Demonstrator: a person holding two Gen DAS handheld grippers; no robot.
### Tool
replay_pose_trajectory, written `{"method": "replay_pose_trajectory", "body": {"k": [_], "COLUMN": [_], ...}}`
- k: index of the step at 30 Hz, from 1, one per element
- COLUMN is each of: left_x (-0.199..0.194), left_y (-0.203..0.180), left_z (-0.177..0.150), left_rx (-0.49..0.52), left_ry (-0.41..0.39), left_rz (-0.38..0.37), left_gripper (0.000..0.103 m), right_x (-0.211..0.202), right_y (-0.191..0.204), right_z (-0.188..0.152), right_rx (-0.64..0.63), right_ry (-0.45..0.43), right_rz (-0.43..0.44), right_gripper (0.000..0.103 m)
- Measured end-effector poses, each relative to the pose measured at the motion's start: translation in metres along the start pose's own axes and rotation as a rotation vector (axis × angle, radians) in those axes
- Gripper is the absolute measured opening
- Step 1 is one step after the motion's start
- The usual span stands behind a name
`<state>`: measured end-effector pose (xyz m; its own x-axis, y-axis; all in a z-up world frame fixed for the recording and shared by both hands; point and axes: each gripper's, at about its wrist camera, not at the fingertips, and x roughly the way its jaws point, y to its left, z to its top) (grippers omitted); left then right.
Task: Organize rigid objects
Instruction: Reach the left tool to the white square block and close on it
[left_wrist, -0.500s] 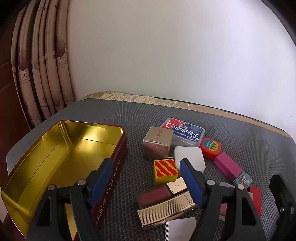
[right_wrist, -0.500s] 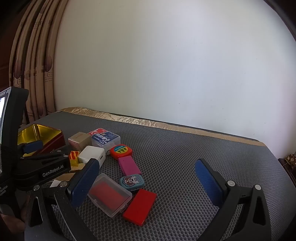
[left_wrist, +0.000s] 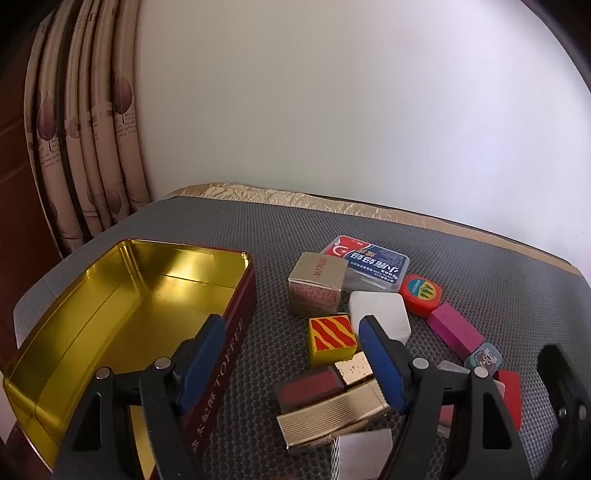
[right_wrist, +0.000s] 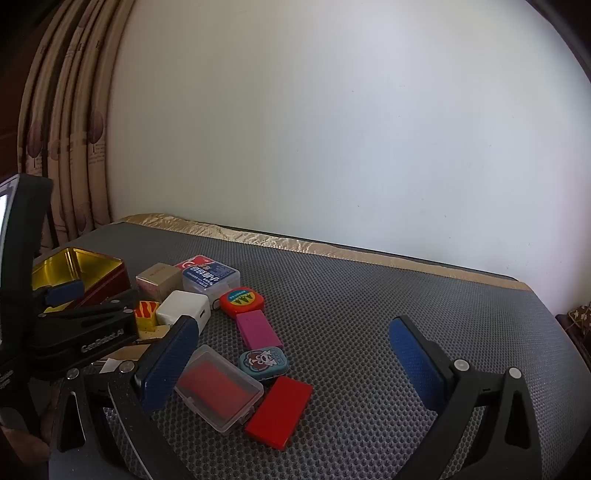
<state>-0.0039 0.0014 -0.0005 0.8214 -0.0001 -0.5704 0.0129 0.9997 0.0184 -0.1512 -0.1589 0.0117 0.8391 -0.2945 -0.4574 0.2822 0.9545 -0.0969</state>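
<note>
The gold tin (left_wrist: 122, 317) at nine o'clock is empty, all the small boxes (left_wrist: 376, 317) sit at three o'clock, and both the left gripper (left_wrist: 291, 354) and right gripper (right_wrist: 291, 365) are released.

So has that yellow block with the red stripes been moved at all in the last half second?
No. The yellow striped block sits in the same spot, just below the beige box and beside the white charger, as before.

Right tool (right_wrist: 295, 358) wide open over clear plastic case (right_wrist: 218, 391), red tile (right_wrist: 279, 411).
</note>
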Motion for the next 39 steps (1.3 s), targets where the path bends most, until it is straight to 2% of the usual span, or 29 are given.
{"method": "replay_pose_trajectory", "body": {"k": [3, 6, 9, 12, 17, 20, 23, 29, 39], "left_x": [-0.008, -0.017, -0.028, -0.037, -0.046, -0.044, -0.034, -0.029, -0.016], "left_y": [-0.004, -0.008, -0.002, 0.006, 0.008, 0.009, 0.008, -0.002, -0.021], "left_z": [-0.002, -0.006, -0.010, -0.017, -0.035, -0.038, -0.035, -0.022, -0.017], "left_rx": [0.036, 0.082, 0.062, 0.026, 0.048, 0.050, 0.040, 0.020, 0.046], "left_ry": [0.006, 0.038, 0.089, 0.167, 0.261, 0.286, 0.346, 0.383, 0.386], "left_rz": [-0.012, -0.034, -0.082, -0.163, -0.192, -0.204, -0.233, -0.282, -0.249], "left_gripper": [0.077, 0.077, 0.077, 0.077, 0.077, 0.077, 0.077, 0.077, 0.077], "right_x": [0.006, -0.001, -0.015, -0.015, -0.003, -0.003, -0.003, 0.001, 0.000], "right_y": [-0.008, -0.018, -0.033, -0.051, -0.082, -0.083, -0.081, -0.084, -0.086], "right_z": [-0.004, -0.008, -0.013, -0.019, -0.025, -0.025, -0.026, -0.026, -0.027], "right_rx": [0.036, 0.057, 0.037, 0.006, 0.125, 0.139, 0.128, 0.154, 0.156], "right_ry": [0.059, 0.082, 0.076, 0.088, 0.161, 0.167, 0.166, 0.185, 0.191], "right_rz": [0.047, 0.055, 0.036, -0.007, 0.009, 0.018, 0.024, 0.036, 0.031], "right_gripper": [0.103, 0.103, 0.103, 0.103, 0.103, 0.103, 0.103, 0.103, 0.103]}}
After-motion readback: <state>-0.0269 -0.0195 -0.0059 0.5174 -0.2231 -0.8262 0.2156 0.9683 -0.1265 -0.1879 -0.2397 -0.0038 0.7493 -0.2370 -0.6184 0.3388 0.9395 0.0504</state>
